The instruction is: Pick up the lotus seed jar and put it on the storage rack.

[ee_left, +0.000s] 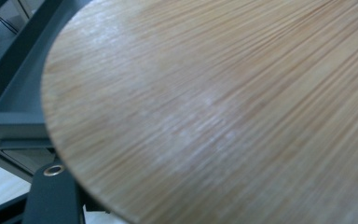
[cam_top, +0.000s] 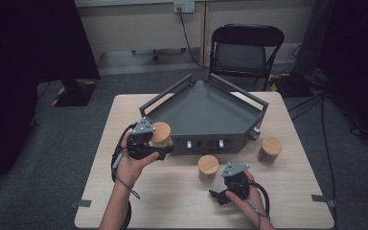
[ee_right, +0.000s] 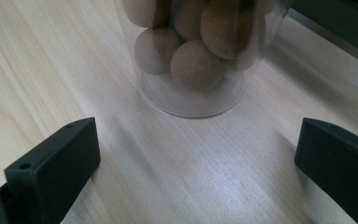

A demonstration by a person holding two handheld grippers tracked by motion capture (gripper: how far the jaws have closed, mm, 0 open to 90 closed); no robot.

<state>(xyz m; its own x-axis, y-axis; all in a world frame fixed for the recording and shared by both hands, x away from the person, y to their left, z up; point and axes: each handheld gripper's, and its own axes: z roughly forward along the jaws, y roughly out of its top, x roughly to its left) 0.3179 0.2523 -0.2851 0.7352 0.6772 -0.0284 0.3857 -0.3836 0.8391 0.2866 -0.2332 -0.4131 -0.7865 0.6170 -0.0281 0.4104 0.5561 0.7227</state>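
Clear glass jar with round bamboo lid (cam_top: pixel 161 134), clamped in left claw (cam_top: pixel 159 143), held beside dark grey angular metal tray (cam_top: pixel 206 112); left gripper view: lid grain close up. Right claw (ee_right: pixel 196 154), jaws apart, faces second ball-filled jar (ee_right: pixel 193 51) standing on pale wooden worktop (cam_top: pixel 172 196)

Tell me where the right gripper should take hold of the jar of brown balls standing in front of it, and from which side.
Grip the clear glass wall of the jar at mid-height, below its wooden lid. It stands upright on the table, round and straight-sided, so opposite sides probably suit the pads. Come in level from the person's side: the right gripper already faces it with its jaws spread wider than the base.
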